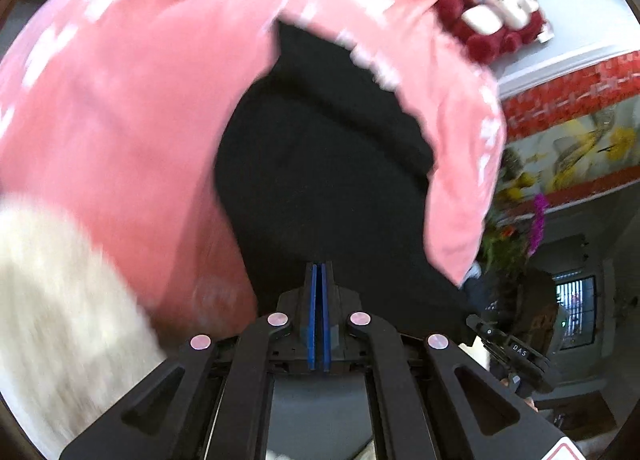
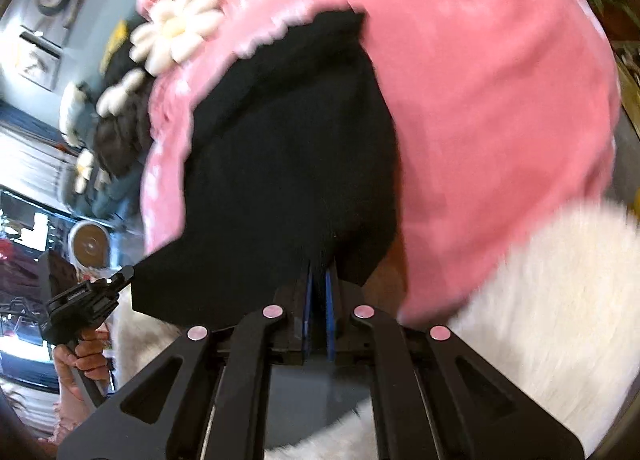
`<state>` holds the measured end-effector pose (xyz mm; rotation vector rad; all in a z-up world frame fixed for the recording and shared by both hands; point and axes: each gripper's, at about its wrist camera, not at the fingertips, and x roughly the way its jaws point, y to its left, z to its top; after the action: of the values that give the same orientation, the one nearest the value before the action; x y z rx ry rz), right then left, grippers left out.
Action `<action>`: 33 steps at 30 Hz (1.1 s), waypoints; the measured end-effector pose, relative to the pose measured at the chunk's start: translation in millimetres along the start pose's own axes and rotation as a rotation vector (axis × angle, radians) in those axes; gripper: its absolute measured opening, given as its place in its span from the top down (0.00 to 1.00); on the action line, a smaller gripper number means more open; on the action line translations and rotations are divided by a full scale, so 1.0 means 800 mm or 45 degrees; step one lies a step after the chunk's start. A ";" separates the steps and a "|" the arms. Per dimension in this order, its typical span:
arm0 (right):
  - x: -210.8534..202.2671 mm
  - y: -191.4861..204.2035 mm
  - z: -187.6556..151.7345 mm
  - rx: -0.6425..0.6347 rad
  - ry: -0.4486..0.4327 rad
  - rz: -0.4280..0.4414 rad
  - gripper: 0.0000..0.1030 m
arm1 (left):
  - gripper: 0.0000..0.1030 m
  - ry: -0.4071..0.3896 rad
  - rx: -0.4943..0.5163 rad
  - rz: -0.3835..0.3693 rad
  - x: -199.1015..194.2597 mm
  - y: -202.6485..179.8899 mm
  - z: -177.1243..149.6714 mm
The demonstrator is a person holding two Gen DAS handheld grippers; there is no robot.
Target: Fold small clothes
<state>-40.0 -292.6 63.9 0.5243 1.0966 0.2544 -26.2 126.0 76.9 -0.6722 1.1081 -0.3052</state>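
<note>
The black garment (image 1: 320, 164) hung directly ahead of the left gripper (image 1: 319, 272), its lower edge meeting the blue pads (image 1: 313, 320). In the right wrist view the same black garment (image 2: 288, 164) draped down onto the right gripper (image 2: 320, 272), with cloth dropping in between its blue pads (image 2: 330, 300). A pink garment with white markings (image 1: 120, 100) arched over and around the black one in both views; a white flower applique (image 2: 176, 30) sat on its edge in the right view. White fluffy fabric (image 1: 52, 300) lay below the pink cloth.

Both frames were motion-blurred, so the garment edges and the pink print could not be read clearly. The black cloth showed no seams or shape, so what kind of garment it was could not be told. The background room was distorted and partly blocked by cloth.

Left jaws: pads pressed together with only a hairline between them; whether a thin edge of the black cloth was pinched there could not be told. Right jaws: a narrow gap, filled by the black cloth, gripped at its lower edge. The left gripper (image 2: 86, 300) appeared at the left of the right wrist view, held in a hand (image 2: 80, 364).
</note>
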 end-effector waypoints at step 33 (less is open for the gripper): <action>0.182 -0.002 0.216 -0.161 -0.068 -0.222 0.56 | 0.85 0.149 0.597 0.443 0.287 -0.048 0.256</action>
<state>179.3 -276.8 11.0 0.3186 1.0600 0.1549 260.4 42.1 -7.3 -0.0433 1.1877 -0.2924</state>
